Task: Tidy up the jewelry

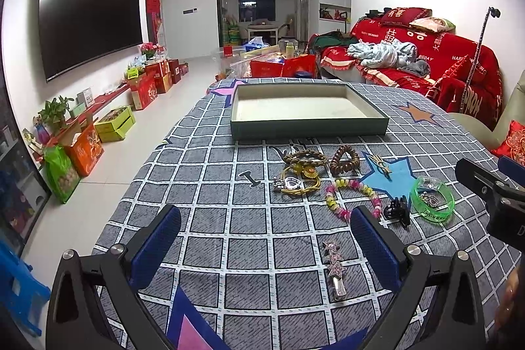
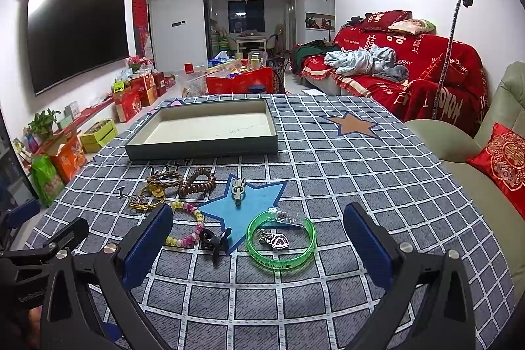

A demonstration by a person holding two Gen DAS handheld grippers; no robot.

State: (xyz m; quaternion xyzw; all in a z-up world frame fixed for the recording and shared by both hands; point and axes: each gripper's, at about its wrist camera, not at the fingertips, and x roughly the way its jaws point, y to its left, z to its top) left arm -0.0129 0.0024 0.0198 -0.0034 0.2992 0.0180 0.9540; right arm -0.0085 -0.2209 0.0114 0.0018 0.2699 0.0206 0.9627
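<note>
Blue-padded left gripper (image 1: 267,238): jaws spread wide, grasping nothing — hovering over the checked cloth (image 1: 210,218).
Right gripper (image 2: 259,238): likewise gaping and unloaded, low above the cloth.
Pink star hair clip (image 1: 334,268): lies between the left fingers.
Green bangle (image 2: 281,242): between the right fingers, a heart pendant (image 2: 278,241) inside its ring.
Black claw clip (image 2: 215,243): just left of the bangle.
Pastel bead bracelet (image 1: 352,197): beside the claw clip.
Brown bead bracelets (image 1: 325,160): farther out — near the tray.
Shallow tray (image 1: 236,117): beyond the jewelry, nothing in it.

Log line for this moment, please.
left gripper: open, empty | right gripper: open, empty | tray: no jewelry inside | green bangle: on cloth
</note>
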